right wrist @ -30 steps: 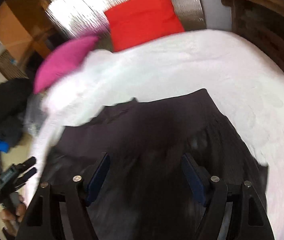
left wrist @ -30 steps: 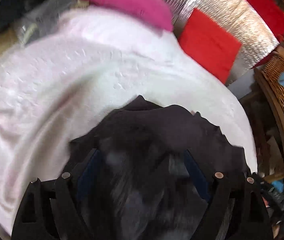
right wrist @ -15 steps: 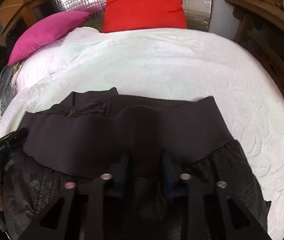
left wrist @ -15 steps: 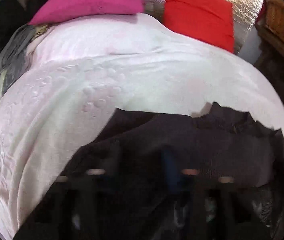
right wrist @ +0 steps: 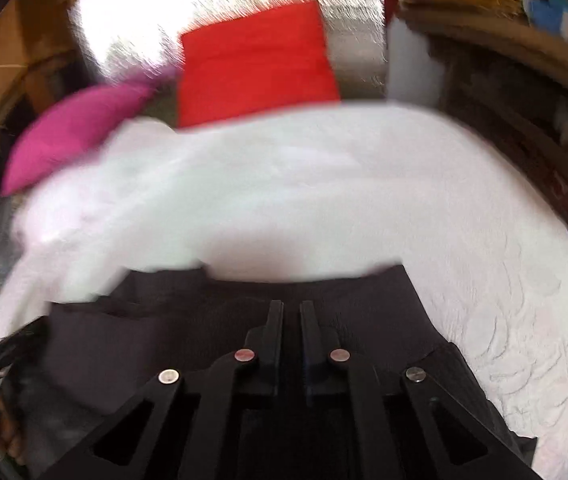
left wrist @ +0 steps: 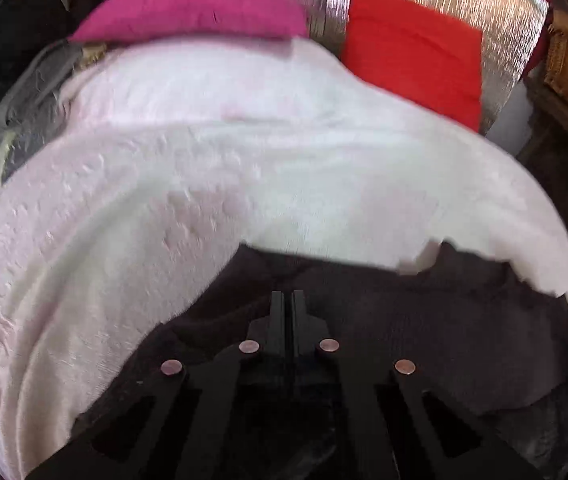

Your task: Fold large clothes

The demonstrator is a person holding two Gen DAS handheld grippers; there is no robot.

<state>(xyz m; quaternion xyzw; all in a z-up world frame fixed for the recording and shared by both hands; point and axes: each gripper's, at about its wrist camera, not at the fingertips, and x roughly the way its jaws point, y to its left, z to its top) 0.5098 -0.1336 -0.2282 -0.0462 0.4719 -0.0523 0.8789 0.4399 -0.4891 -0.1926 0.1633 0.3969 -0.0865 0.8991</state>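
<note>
Both grippers clamped on dark ribbed-hem jacket (right wrist: pixel 171 344).
Left gripper (left wrist: pixel 288 300), right gripper (right wrist: pixel 291 308): jaws just closed, pinching hem; white textured bedspread (right wrist: pixel 484 240) beneath.

Both fisheye views are motion-blurred and bend hard toward dark corners. Glare burns out the silver foil panel (right wrist: pixel 131 44) at eleven o'clock in the right view; the white bedspread (left wrist: pixel 243 168) looks bright, perhaps overexposed, its texture smeared.
</note>
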